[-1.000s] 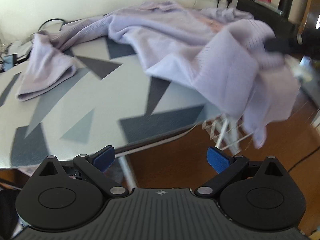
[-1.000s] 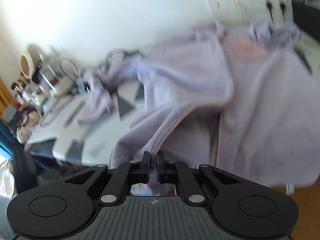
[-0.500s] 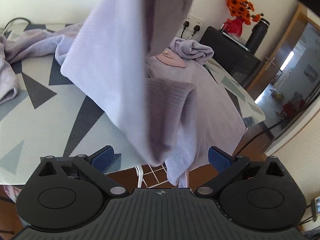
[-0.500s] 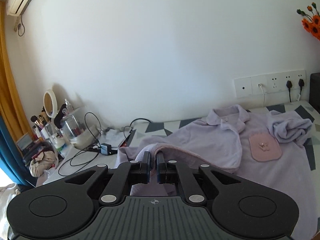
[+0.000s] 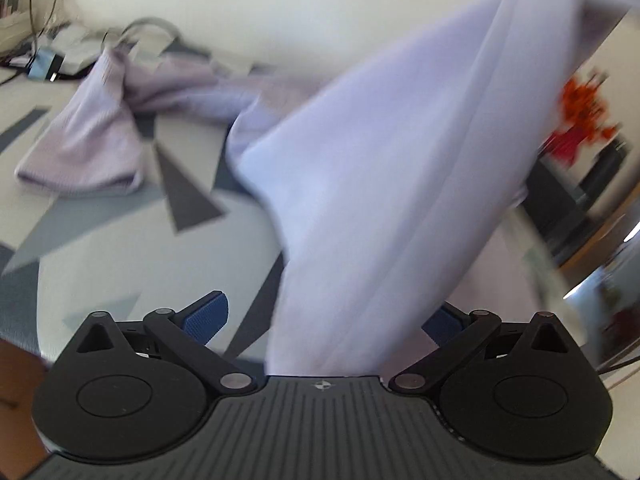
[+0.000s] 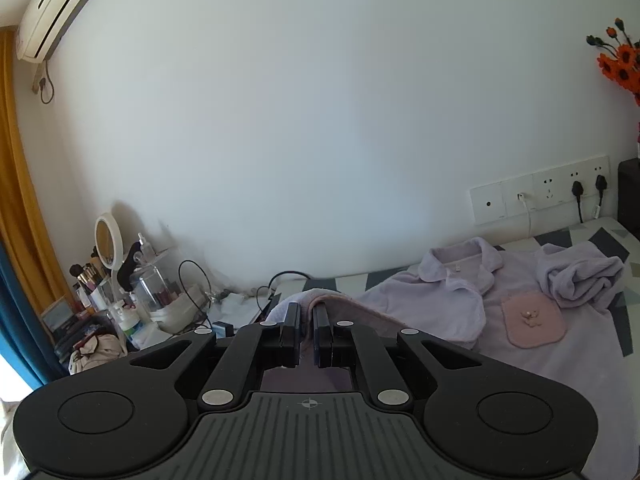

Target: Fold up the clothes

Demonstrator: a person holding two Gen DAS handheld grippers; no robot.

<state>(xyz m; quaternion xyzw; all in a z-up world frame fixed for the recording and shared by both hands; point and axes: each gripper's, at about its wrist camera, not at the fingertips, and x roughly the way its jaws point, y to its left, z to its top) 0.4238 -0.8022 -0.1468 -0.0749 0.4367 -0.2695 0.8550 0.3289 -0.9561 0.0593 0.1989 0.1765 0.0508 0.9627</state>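
A lilac fleece shirt [image 6: 520,344] with a collar and a pink chest pocket [image 6: 534,324] lies on the patterned table [image 5: 120,240]. My right gripper [image 6: 306,330] is shut on the shirt's hem and holds it lifted. In the left wrist view the lifted cloth [image 5: 380,200] hangs down between the blue pads of my open left gripper [image 5: 324,316], which does not grip it. One sleeve [image 5: 88,140] lies bunched at the table's far left, the other [image 6: 580,276] at the right.
Cosmetics, a round mirror [image 6: 107,242] and cables crowd the table's far left end. Wall sockets [image 6: 540,196] with plugs are behind the shirt. Orange flowers [image 6: 622,64] and a black cabinet [image 5: 580,188] stand to the right.
My right gripper has raised the shirt hem higher. My left gripper has swung left and closer, so the hanging cloth now falls between its open fingers.
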